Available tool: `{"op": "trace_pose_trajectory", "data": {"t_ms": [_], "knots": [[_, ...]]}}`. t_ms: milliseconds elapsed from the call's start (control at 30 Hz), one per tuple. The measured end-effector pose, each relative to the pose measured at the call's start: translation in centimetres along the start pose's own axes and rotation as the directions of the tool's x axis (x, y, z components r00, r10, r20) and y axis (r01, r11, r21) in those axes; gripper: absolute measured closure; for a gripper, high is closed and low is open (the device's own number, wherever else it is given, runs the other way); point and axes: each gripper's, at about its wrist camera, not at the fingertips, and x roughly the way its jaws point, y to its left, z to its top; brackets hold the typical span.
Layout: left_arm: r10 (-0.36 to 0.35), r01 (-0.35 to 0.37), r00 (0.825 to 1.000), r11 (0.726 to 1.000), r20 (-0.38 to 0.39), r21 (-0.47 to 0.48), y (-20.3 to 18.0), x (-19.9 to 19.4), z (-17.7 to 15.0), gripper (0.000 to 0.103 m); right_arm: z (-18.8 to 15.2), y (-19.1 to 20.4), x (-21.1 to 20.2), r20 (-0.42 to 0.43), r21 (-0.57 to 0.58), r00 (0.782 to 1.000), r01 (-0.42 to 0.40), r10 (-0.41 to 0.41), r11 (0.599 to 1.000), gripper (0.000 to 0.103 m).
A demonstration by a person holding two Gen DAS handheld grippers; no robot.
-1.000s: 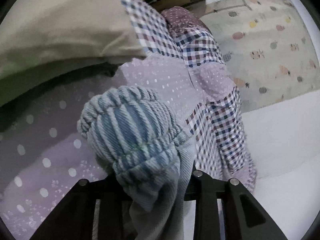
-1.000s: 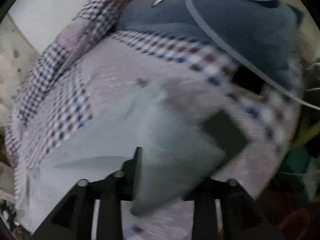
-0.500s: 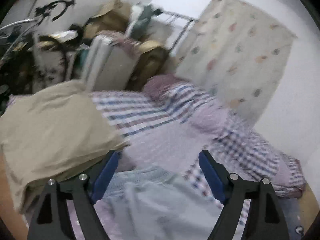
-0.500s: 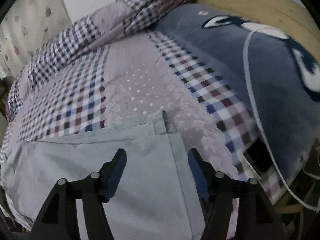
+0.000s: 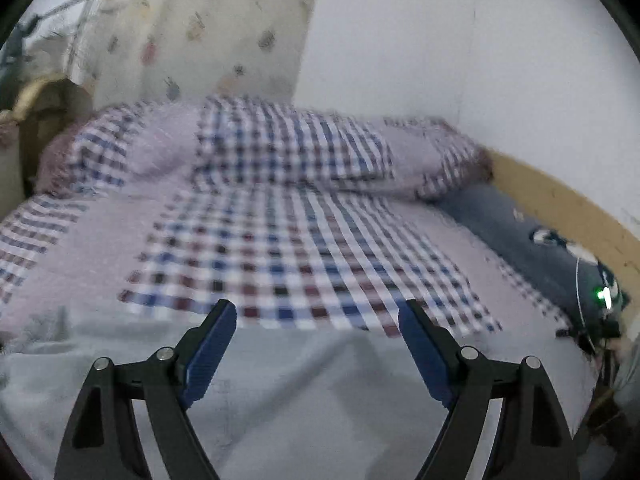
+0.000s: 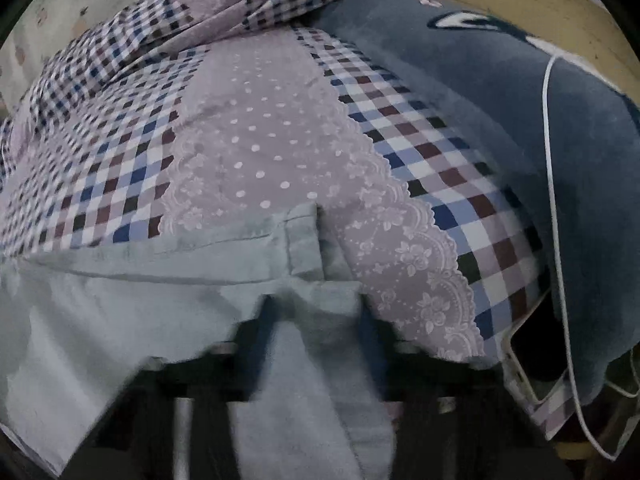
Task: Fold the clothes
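The garment [image 6: 132, 320] at lower left of the right wrist view is pale grey-green woven cloth, matt, with stitched seams. The bedcover [image 6: 248, 148] is soft cotton-like cloth: checked panels beside a lilac dotted panel edged in lace print. At right a blanket [image 6: 500, 92] looks plush and matt, crossed by a smooth white cable [image 6: 554, 184]. In the left wrist view the left tongs [image 5: 316, 346] are matt black plastic with ribbed blue pads [image 5: 208, 354]; the bed frame [image 5: 560, 200] at right looks like bare wood.

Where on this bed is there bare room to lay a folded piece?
The checked bedspread lies bare between the pale blue garment in front and the pillows behind. The right edge is crowded: a dark blue blanket, a white cable, a tablet.
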Motion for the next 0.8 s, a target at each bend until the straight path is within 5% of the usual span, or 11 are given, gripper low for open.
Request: {"op": "trace_pose_trajectory", "data": {"t_ms": [133,300,367,400,433,567,667,800], "knots": [[-0.01,0.013,0.993,1.0,-0.122,0.024,-2.0,4.5,-0.6,0.017,-0.3,0.8,-1.4,0.055,-0.046,0.998,0.021,-0.018,0.999,0.083],[0.111,-0.078,0.968,0.986,-0.225,0.149,-4.5,10.0,-1.6,0.021,-0.2,1.2,-3.8,0.13,-0.069,0.991,0.041,-0.032,0.997,0.085],[0.147,-0.12,0.952,0.986,-0.269,0.114,-3.7,12.0,-2.3,0.051,0.2,1.4,-4.8,0.161,-0.079,0.986,0.047,-0.034,0.996,0.085],[0.168,-0.149,0.94,0.985,-0.297,0.086,-3.0,13.0,-2.6,0.079,0.4,1.5,-5.3,0.175,-0.081,0.984,0.049,-0.034,0.996,0.085],[0.176,-0.167,0.931,0.984,-0.321,0.054,-2.3,13.7,-3.0,0.092,0.6,1.5,-5.8,0.188,-0.082,0.982,0.051,-0.035,0.995,0.085],[0.112,-0.146,0.959,0.982,-0.26,-0.116,-0.5,12.9,-3.0,0.101,1.4,1.6,-6.8,0.233,-0.082,0.971,0.074,-0.053,0.994,0.085],[0.142,-0.169,0.976,0.973,-0.166,-0.16,-0.8,11.0,-2.4,0.101,2.4,1.4,-6.1,0.233,-0.067,0.97,0.081,-0.063,0.994,0.085],[0.225,-0.242,0.969,0.946,-0.101,-0.214,0.6,10.4,-1.5,0.103,3.9,1.4,-3.1,0.193,-0.055,0.977,0.098,-0.086,0.994,0.085]]}}
